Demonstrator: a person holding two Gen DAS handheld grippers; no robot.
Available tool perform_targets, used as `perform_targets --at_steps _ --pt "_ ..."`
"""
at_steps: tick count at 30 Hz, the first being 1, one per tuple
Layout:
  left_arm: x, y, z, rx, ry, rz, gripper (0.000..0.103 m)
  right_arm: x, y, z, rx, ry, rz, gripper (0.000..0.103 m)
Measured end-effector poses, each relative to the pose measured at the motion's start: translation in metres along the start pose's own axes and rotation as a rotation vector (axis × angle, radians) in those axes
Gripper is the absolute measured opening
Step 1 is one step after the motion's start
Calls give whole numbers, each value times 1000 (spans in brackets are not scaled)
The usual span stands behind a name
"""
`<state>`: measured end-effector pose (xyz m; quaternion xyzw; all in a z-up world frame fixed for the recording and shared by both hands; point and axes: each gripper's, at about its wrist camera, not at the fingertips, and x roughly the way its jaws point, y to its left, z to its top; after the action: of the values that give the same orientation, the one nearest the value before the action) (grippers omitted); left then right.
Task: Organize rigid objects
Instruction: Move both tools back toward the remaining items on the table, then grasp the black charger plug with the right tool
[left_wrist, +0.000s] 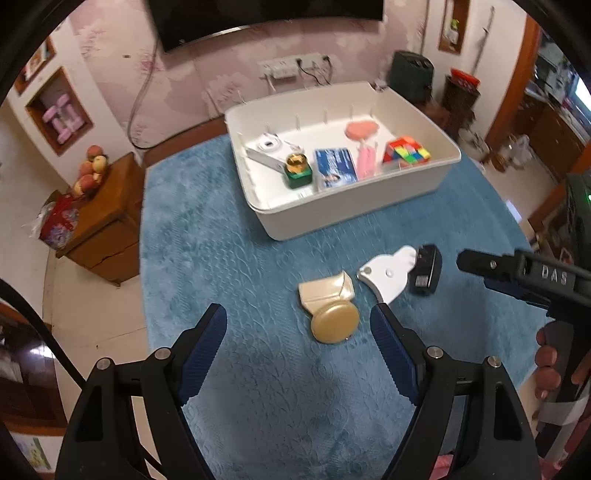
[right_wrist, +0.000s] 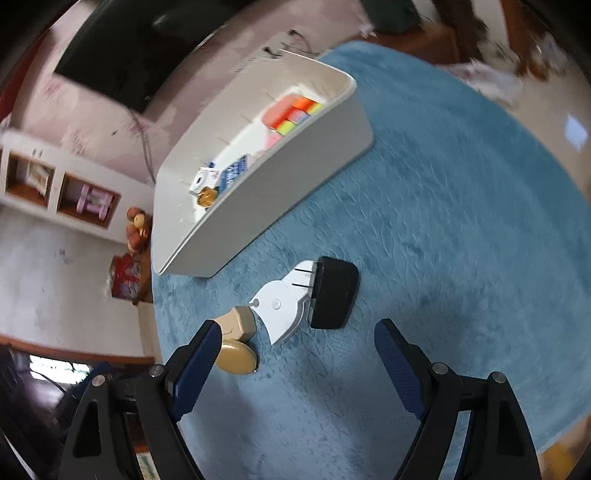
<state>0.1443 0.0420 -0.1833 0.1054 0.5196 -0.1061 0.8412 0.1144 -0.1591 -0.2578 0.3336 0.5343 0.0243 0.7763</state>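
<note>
Left wrist view, left gripper (left_wrist: 299, 328) jaws spread above gold bottle (left_wrist: 330, 306), right gripper (right_wrist: 297, 341) likewise.

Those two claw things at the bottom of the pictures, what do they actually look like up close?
Each is a handheld tool of matte black plastic. The left gripper and right gripper both have two fingers faced with ribbed dark blue pads, joined to angular black arms by silver round pivot bolts. Seen from the side, the right one bears pale "DAS" lettering, and a bare hand grips its handle.
</note>
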Motion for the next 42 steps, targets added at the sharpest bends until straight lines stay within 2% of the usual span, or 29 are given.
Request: perform_targets --at_steps 10,13,18,22,28,32,37,42 --pt "50 -14 -6 111 149 -84 83 34 -26 -4 191 -6 58 85" --pt "68 -16 -9 120 203 -108 83 43 -30 -3 224 -6 65 78" --pt "93 -14 -13 88 262 -148 83 58 -35 -3 252 -9 58 73" --pt "107 -10 -16 43 300 -187 83 61 -34 -1 253 -38 60 73" --pt "120 -8 -16 27 322 -189 83 64 -28 2 238 -69 38 69" --pt "128 -5 -15 -3 350 -182 83 70 -21 6 217 -81 12 60" --pt "135 2 -22 -52 389 -197 82 77 -11 12 178 -71 -21 56" --pt "137 3 -22 -56 401 -205 81 81 -10 18 218 -26 -26 55"
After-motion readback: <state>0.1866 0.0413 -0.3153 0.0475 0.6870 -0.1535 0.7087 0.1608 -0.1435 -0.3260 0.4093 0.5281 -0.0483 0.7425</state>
